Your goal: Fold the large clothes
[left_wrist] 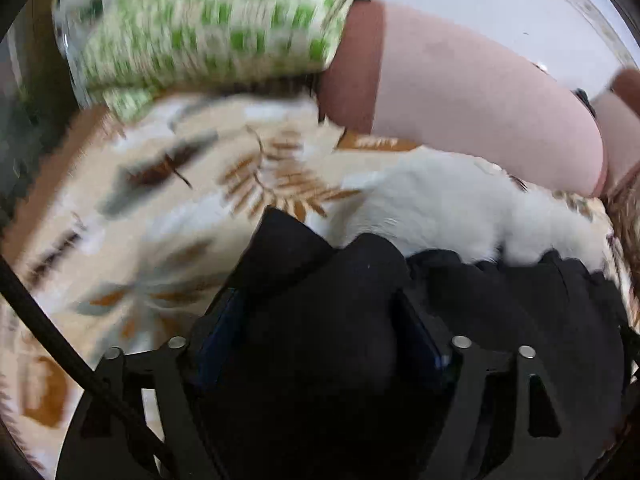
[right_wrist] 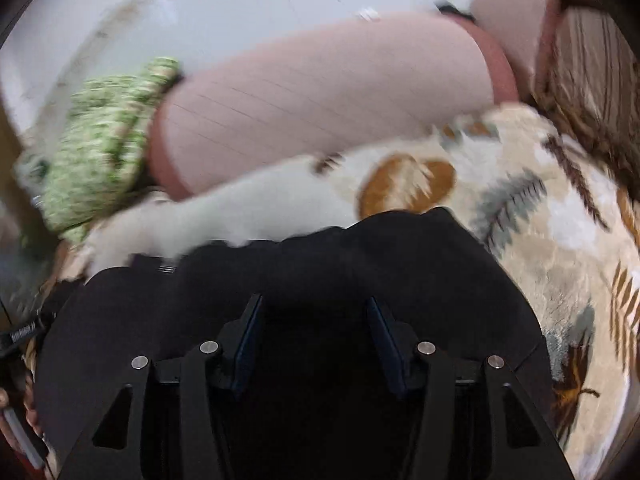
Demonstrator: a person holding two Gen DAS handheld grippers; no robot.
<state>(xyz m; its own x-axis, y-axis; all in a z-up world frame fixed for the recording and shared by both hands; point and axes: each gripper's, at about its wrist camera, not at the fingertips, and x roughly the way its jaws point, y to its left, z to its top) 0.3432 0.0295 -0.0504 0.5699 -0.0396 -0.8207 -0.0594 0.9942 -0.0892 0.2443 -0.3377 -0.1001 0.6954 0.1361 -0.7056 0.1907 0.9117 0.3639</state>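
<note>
Your fingers (left_wrist: 224,344) on both grippers grasp the black garment (left_wrist: 360,300), bunched over the near edge of the bed (left_wrist: 140,220). Lift both hands level and carry the edge far, toward the pillow (left_wrist: 480,92).

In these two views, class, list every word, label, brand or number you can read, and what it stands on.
No text can be read.
Black strap, left edge of the right wrist view: pale lettering, too small and blurred.
Black garment, leaf-print blanket: no lettering visible.
</note>
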